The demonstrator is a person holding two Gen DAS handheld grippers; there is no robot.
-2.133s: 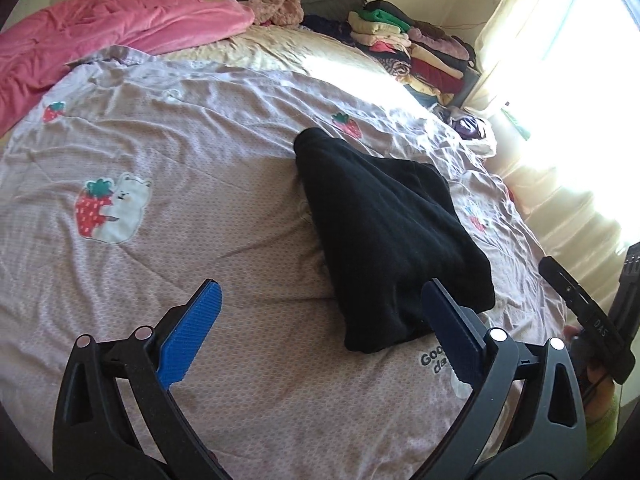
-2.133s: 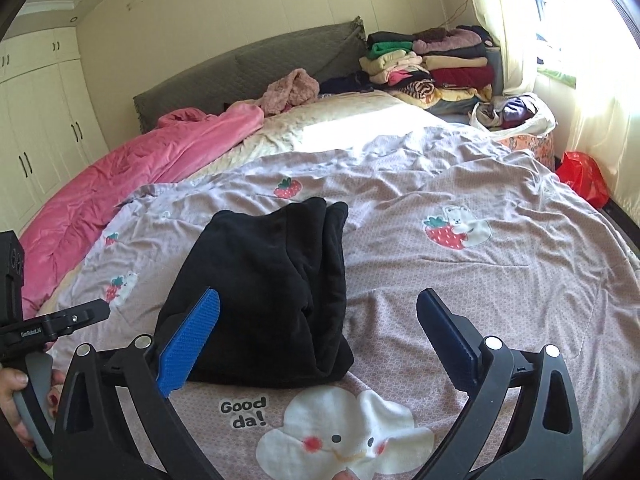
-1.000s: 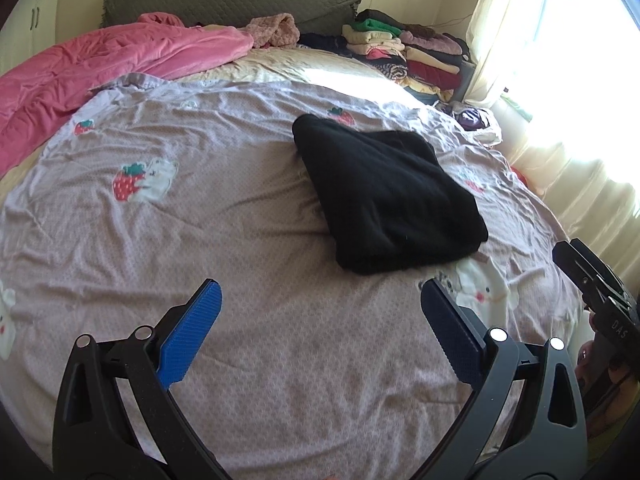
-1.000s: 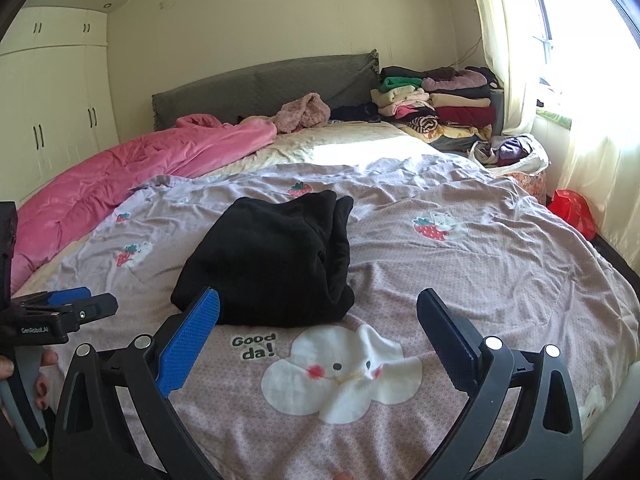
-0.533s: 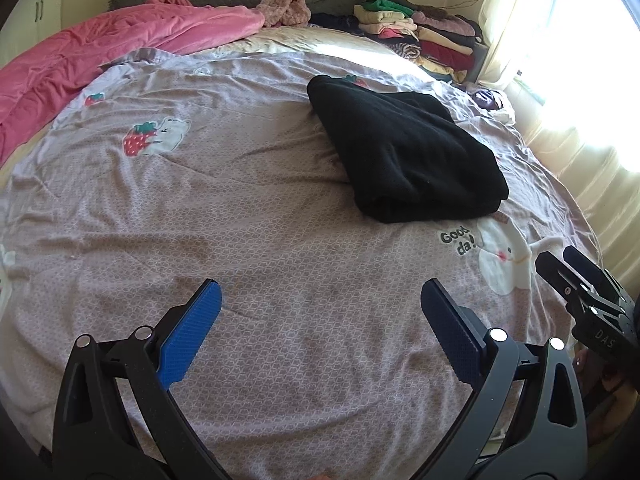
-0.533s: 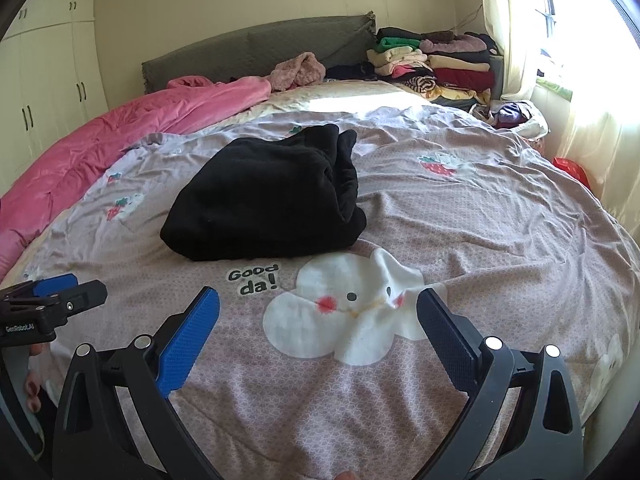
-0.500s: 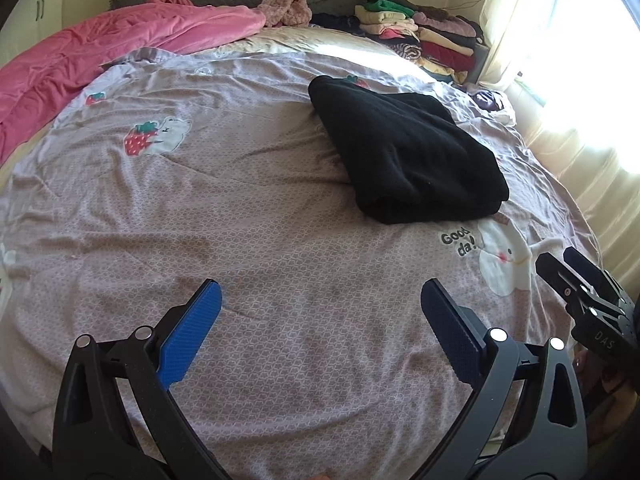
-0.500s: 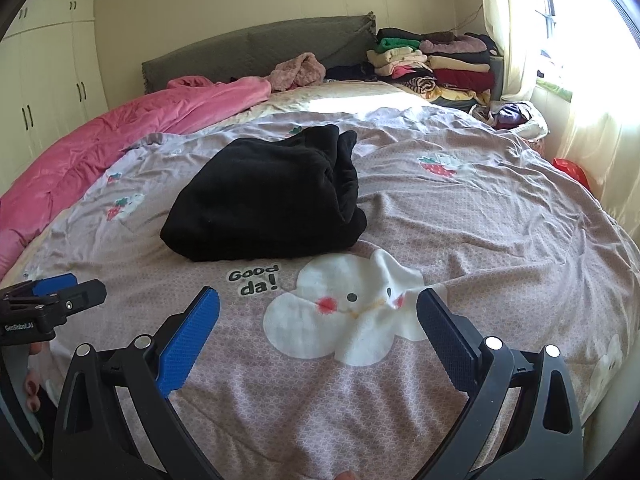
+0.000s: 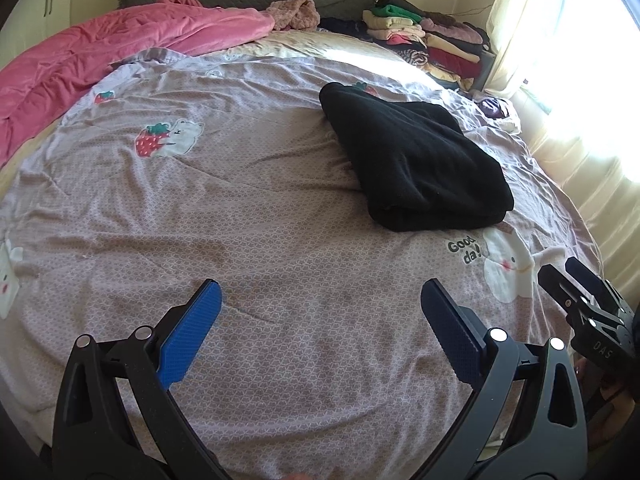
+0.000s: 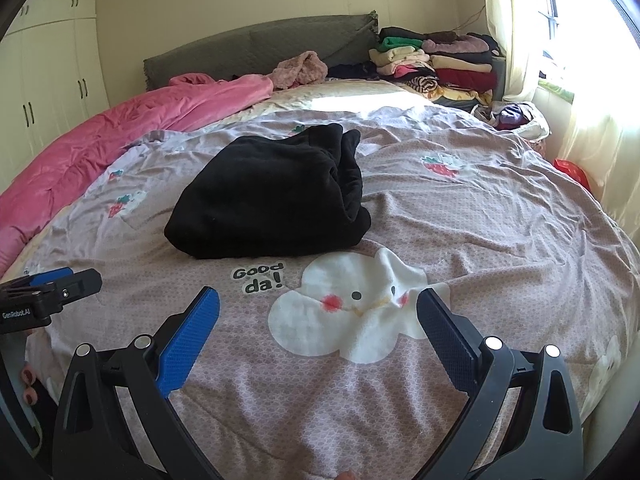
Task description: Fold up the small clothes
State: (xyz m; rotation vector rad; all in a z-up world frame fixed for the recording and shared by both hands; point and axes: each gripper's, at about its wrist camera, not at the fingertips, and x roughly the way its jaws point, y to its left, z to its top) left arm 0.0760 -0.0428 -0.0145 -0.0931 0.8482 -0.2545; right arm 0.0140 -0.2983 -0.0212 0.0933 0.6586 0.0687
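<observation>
A black fleece garment point(image 9: 416, 164) lies folded on the lilac bedspread point(image 9: 256, 216); it also shows in the right wrist view point(image 10: 272, 200), just behind the "Good da!" print. My left gripper point(image 9: 320, 320) is open and empty, held over the bedspread well short of the garment. My right gripper point(image 10: 318, 324) is open and empty above the white cloud print point(image 10: 352, 304), near the bed's front edge. Each gripper shows at the edge of the other's view: the right one point(image 9: 588, 308) and the left one point(image 10: 48, 288).
A pink quilt point(image 9: 104, 52) lies along the left side of the bed. A stack of folded clothes point(image 10: 436, 64) stands at the far right by the headboard point(image 10: 256, 48). A curtained window point(image 9: 580, 80) and a red bag point(image 10: 572, 170) are on the right. Wardrobes point(image 10: 48, 80) stand at left.
Both grippers have drawn back from the folded black garment toward the bed's front edge over the last two seconds. The garment has stayed in place. Both stay open.
</observation>
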